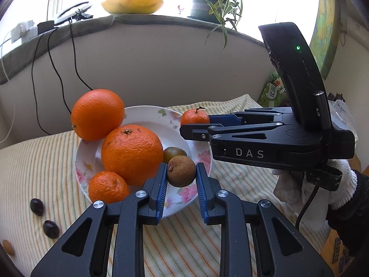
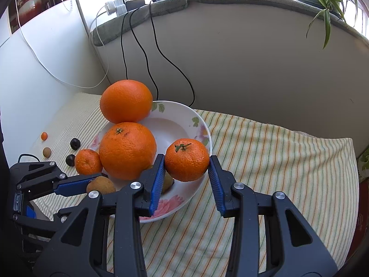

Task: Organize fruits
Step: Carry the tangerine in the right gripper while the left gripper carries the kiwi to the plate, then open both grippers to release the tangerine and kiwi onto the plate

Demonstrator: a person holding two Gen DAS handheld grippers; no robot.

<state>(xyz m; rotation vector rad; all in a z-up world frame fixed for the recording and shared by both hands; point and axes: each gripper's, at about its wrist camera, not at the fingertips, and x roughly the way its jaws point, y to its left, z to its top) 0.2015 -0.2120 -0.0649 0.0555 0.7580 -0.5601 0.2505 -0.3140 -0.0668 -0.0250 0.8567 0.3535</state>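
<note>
A floral white plate (image 1: 147, 115) (image 2: 175, 120) sits on a striped cloth. It holds two large oranges (image 1: 132, 153) (image 1: 97, 114), a small mandarin (image 1: 108, 189) and a small greenish-brown fruit (image 1: 174, 153). My left gripper (image 1: 181, 180) is shut on a brown longan (image 1: 181, 171) (image 2: 100, 184) over the plate's near rim. My right gripper (image 2: 187, 175) is shut on a stemmed mandarin (image 2: 186, 159) (image 1: 194, 116) above the plate's right side.
Two dark grapes (image 1: 37, 206) (image 1: 50, 229), another longan (image 2: 46, 152) and a tiny orange fruit (image 2: 44, 136) lie on the cloth (image 2: 276, 161) left of the plate. Black cables hang down the wall behind. A plant pot (image 1: 203, 7) and yellow bowl (image 1: 132, 3) stand on the sill.
</note>
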